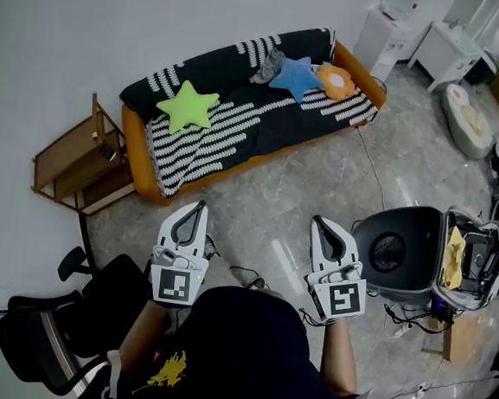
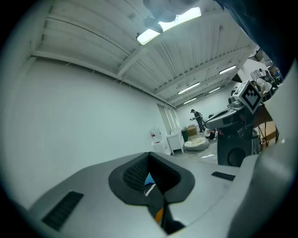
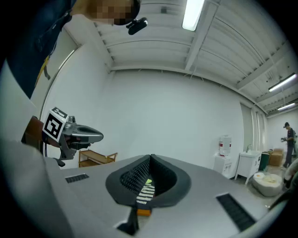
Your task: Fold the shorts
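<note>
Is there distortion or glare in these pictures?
Head view: strong fisheye bending, with soft reflections on the glossy grey stone floor. Left gripper view: the white ceiling tube lamp glares and the corners go dark. Right gripper view: sharp, but the bright ceiling strip light is overexposed.

2 pale grey grippers, the left gripper (image 1: 198, 207) and the right gripper (image 1: 319, 220), each with black ribbed pads (image 2: 134, 173) and a black-and-white marker cube (image 1: 177, 285); dark navy top (image 1: 237, 345), yellow print (image 1: 168, 369).

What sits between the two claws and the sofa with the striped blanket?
Nothing but bare tiled floor, as the head view shows. The left claw and right claw, both shut and empty, point toward the sofa.
</note>
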### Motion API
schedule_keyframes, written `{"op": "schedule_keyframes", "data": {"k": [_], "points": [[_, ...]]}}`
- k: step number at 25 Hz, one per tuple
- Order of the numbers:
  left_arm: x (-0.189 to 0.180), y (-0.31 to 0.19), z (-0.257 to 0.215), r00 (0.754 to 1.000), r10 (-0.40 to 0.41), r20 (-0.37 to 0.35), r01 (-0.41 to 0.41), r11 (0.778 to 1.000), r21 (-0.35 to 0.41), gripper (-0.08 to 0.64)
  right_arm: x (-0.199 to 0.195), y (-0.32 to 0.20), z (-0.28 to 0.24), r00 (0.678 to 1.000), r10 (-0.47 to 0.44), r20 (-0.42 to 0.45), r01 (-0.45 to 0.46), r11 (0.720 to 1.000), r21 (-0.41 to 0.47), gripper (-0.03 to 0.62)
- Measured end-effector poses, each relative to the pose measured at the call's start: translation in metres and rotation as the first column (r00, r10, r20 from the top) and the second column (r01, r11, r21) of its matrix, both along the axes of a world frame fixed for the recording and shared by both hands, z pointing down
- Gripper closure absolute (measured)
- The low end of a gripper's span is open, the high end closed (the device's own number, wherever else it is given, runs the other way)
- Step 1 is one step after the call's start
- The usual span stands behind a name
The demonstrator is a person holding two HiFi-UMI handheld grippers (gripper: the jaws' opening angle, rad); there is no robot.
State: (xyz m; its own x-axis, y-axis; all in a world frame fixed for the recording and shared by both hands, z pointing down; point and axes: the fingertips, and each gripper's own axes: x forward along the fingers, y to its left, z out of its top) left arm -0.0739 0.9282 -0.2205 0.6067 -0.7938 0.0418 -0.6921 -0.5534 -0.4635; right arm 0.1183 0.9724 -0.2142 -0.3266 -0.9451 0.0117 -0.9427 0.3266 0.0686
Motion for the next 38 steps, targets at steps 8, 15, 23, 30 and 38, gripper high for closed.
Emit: {"op": "schedule_keyframes", "data": {"k": [8,15,23,30,38], "points": [[0.015,-0.024,-0.004,0.998,0.008,-0.066,-0.009,1.0,-0.011,0.546,0.004,-0.019,-0.004,0.999,0.006,-0.052,-0.004,0.999,0.033,0.578],[0.017,-0.031,-0.003,0.985,-0.012,-0.175,-0.002,0.997,-0.079,0.546,0.018,-0.02,-0.013,0.997,0.073,-0.023,-0.072,0.996,0.048,0.577],[0.025,-0.025,-0.004,0.967,-0.019,-0.253,-0.013,0.992,-0.122,0.546,0.035,-0.017,-0.017,0.99,0.13,-0.061,-0.126,0.99,0.056,0.575],[0.025,-0.027,0.0,0.962,-0.01,-0.271,-0.027,0.991,-0.133,0.536,0.048,-0.014,-0.003,0.98,0.174,-0.093,-0.175,0.985,0.006,0.461],[0.016,-0.048,0.006,0.966,-0.026,-0.257,-0.01,0.99,-0.138,0.18,0.036,-0.033,0.009,0.984,0.16,-0.079,-0.162,0.987,-0.018,0.157]]}}
